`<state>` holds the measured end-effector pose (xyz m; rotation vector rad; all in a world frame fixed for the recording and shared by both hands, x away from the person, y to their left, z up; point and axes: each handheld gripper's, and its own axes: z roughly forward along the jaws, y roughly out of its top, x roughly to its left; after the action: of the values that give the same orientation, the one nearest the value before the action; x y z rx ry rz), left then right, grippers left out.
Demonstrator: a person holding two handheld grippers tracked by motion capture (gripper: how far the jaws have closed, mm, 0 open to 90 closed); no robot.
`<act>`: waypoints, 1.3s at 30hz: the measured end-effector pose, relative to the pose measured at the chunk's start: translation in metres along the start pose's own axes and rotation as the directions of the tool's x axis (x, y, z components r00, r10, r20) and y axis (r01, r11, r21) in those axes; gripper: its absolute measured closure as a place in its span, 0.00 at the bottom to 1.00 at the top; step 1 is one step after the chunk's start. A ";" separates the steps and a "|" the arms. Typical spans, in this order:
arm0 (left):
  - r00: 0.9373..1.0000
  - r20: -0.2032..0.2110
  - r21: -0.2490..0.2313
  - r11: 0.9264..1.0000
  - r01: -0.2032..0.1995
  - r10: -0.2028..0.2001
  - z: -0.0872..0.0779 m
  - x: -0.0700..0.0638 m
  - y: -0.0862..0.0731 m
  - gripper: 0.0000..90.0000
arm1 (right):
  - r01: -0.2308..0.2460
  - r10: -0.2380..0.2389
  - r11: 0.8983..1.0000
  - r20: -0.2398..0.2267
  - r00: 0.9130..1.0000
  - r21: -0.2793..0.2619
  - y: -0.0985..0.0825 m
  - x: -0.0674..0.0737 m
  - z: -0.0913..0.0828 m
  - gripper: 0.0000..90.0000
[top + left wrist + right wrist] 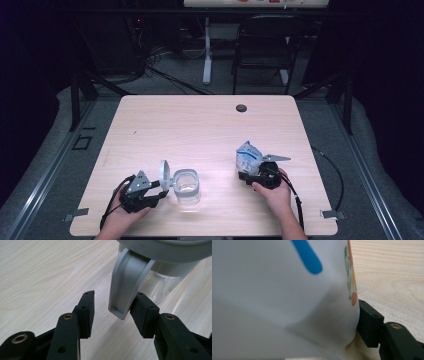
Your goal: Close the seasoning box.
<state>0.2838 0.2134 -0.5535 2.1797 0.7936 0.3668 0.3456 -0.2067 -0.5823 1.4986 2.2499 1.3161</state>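
Note:
A clear glass jar (186, 186) stands near the table's front, its grey lid (164, 173) swung up on the left side. My left gripper (163, 193) is open at the jar's left. In the left gripper view the lid's grey tab (127, 282) hangs between the jaws, right against the right pad (143, 312) and apart from the left one. A white pouch with blue print (248, 156) stands at the right. My right gripper (246, 173) is closed on its lower part. One pad (368, 320) presses into the dented pouch (274, 290), which hides the other jaw.
The light wooden table (200, 125) has a dark round grommet (241, 108) near its far edge. A black chair (265, 45) and a white table leg (207, 50) stand beyond it. Cables trail from both grippers.

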 end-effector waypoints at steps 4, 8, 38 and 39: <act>1.000 0.002 0.002 1.000 0.001 -0.001 -0.001 0.000 0.000 0.61 | -0.001 0.001 1.000 0.001 1.000 0.002 0.000 0.000 -0.001 0.48; 1.000 -0.002 -0.008 1.000 0.001 -0.001 0.000 0.000 -0.001 0.61 | 0.005 -0.005 1.000 0.006 1.000 0.002 0.000 0.001 -0.002 0.48; 1.000 0.000 -0.012 1.000 0.004 -0.004 -0.001 -0.001 -0.003 0.64 | 0.072 -0.071 0.996 0.026 0.997 -0.051 0.003 0.009 -0.017 0.48; 1.000 -0.001 -0.010 1.000 0.004 -0.004 -0.001 -0.001 -0.003 0.64 | 0.069 -0.068 0.995 0.017 0.998 -0.071 0.004 0.010 -0.018 0.48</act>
<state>0.2811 0.2146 -0.5548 2.1680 0.7952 0.3686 0.3338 -0.2088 -0.5657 1.3898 2.1999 1.3461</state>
